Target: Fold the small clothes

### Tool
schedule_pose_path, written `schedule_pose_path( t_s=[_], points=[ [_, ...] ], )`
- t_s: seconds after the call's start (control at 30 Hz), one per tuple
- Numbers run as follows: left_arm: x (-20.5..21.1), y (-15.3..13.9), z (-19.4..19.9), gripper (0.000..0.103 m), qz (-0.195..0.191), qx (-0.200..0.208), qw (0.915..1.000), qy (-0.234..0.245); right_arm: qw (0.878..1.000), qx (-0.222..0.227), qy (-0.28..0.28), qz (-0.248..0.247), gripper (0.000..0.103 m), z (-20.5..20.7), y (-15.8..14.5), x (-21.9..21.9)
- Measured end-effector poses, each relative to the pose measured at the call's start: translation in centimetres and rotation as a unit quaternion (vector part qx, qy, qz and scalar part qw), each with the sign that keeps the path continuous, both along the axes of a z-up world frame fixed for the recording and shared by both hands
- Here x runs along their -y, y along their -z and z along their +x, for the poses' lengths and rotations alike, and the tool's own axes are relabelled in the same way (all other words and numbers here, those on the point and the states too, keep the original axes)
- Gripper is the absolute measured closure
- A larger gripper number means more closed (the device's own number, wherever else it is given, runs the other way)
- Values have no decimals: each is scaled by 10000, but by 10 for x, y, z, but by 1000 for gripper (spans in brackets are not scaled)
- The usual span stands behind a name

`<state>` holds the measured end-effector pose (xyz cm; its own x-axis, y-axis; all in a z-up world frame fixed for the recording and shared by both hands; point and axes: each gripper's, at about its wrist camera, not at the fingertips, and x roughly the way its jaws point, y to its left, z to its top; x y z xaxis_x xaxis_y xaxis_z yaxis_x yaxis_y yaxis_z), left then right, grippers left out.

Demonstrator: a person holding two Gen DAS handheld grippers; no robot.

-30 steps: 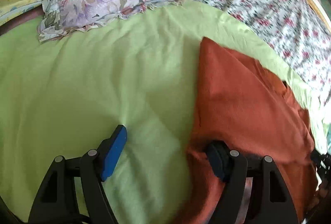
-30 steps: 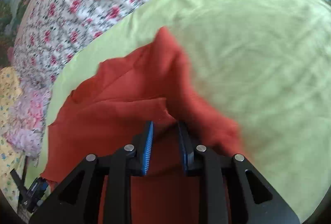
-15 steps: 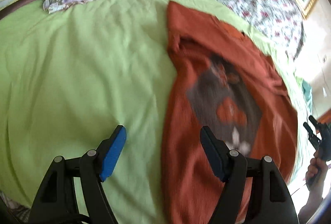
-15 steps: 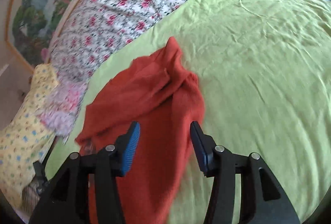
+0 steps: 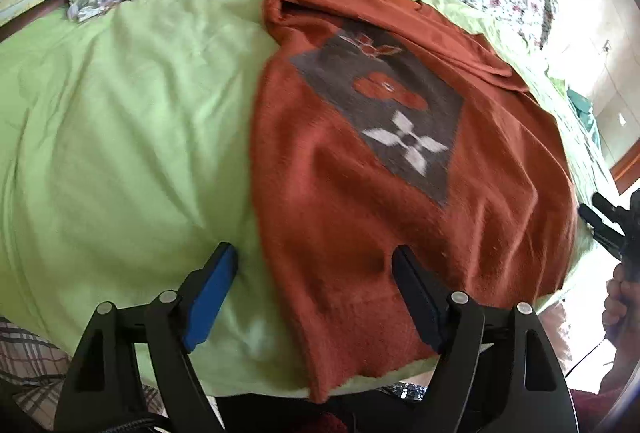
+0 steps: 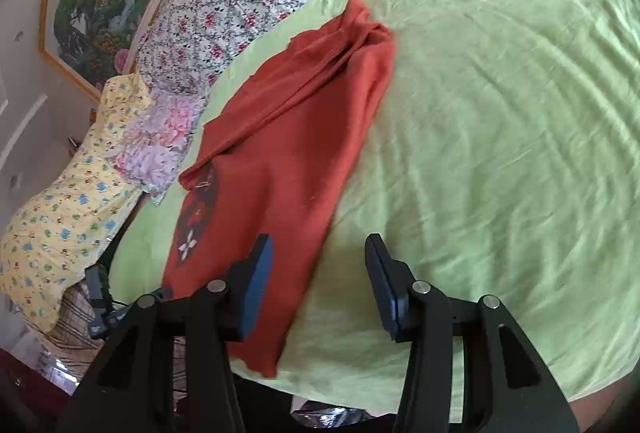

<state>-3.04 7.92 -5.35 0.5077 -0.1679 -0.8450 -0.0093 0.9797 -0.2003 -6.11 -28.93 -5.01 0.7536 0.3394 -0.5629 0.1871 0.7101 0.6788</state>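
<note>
Both claws, left (image 5: 314,287) and right (image 6: 318,279), gape empty over shirt (image 5: 400,161); hem overhanging bed (image 5: 120,113) edge may slip off.

The shirt's (image 5: 400,217) hem hangs hidden past the bed edge (image 5: 256,373).

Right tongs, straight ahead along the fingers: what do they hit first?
Likely the green sheet just beside the orange shirt. The right tongs are open and empty, with the shirt's right edge under the left finger. Depth is unclear, so it could clip that edge.
</note>
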Motion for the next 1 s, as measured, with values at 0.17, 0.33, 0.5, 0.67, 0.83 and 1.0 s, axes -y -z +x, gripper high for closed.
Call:
schedule_pose_path(
  t_s=[0.17, 0.33, 0.5, 0.67, 0.83, 1.0],
  points=[
    [21, 3, 0, 21, 149, 27, 9998, 112, 9997, -86, -167, -182, 54, 16, 6, -24],
    [32, -2, 3, 65, 447, 170, 9984, 287, 9989, -302, -282, -214, 93, 26, 11, -35],
    [27, -13, -1, 96, 281, 256, 9982, 465, 9987, -160, -124, -469, 98, 8, -11, -30],
    [28, -41, -11, 97, 258, 673, 9954, 634, 9941, 212, -165, -1049, 102, 2, -70, -32],
    [5, -64, -8, 97, 234, 1041, 9938, 313, 9899, 408, -621, -1206, 102, 39, -84, -56],
    [-14, -55, 7, 96, 269, 935, 9952, 24, 9905, 295, -975, -924, 102, 90, -54, -82]
  ],
)
